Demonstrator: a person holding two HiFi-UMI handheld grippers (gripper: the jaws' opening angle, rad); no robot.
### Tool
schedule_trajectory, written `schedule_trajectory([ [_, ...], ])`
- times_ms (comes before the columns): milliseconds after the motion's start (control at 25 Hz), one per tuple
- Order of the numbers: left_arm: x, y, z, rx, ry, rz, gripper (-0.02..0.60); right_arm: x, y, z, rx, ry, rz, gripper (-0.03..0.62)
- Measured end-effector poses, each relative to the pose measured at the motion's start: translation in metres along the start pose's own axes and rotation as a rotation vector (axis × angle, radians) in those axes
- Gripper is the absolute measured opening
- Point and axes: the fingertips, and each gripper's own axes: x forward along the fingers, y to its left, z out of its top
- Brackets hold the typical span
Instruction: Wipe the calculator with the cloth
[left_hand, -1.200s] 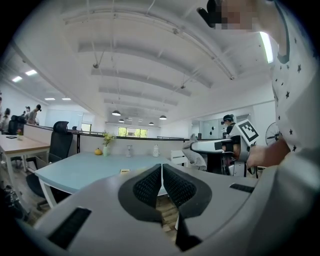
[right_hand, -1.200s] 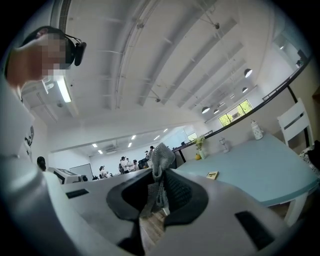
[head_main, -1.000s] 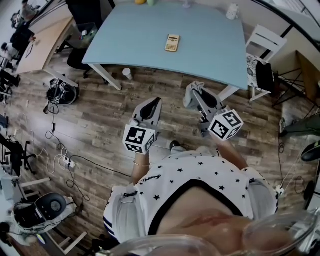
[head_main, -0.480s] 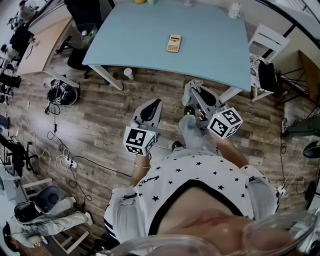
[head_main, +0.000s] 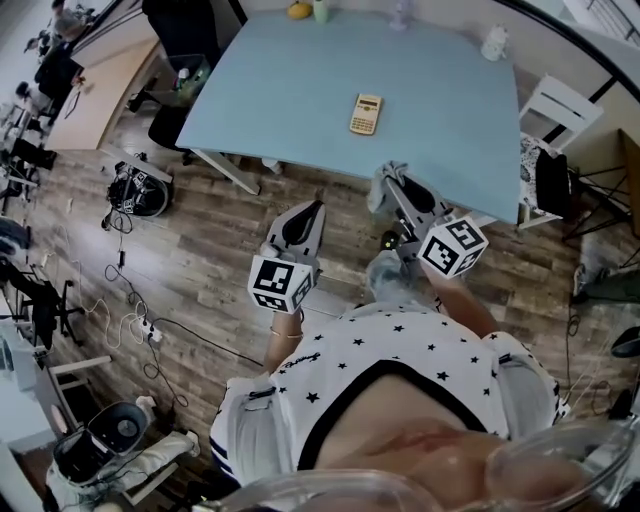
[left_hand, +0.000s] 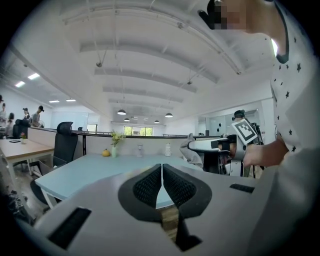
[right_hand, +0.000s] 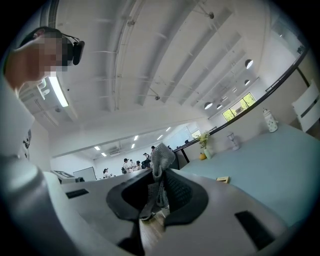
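A tan calculator (head_main: 366, 113) lies near the middle of the light blue table (head_main: 300, 90); it shows small in the right gripper view (right_hand: 223, 179). My right gripper (head_main: 392, 186) is shut on a grey cloth (right_hand: 161, 159), which bunches out of its tip (head_main: 385, 183) just short of the table's near edge. My left gripper (head_main: 305, 214) hangs over the wooden floor, shut with nothing between its pads (left_hand: 162, 181). From the left gripper view the right gripper (left_hand: 202, 147) and its cloth (left_hand: 190, 154) appear to the right.
A white chair (head_main: 560, 115) stands at the table's right end. A vase, a yellow fruit (head_main: 299, 11) and small bottles line the table's far edge. Cables, bags and a power strip (head_main: 135, 190) lie on the floor at left. Other desks (head_main: 105, 70) stand far left.
The view has shifted so the table and calculator sit nearer and more to the right. Both grippers keep their pose and hold.
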Motion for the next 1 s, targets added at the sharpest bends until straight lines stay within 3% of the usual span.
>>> schedule_trajectory([
  [560, 0.11, 0.037, 0.007, -0.016, 0.03, -0.019, 0.031, 0.055, -0.102, 0.023, 0.041, 0.021, -0.049, 0.055],
  [1000, 0.153, 0.064, 0.019, -0.013, 0.051, 0.038, 0.031, 0.098, -0.14, 0.041, 0.075, 0.037, 0.005, 0.055],
])
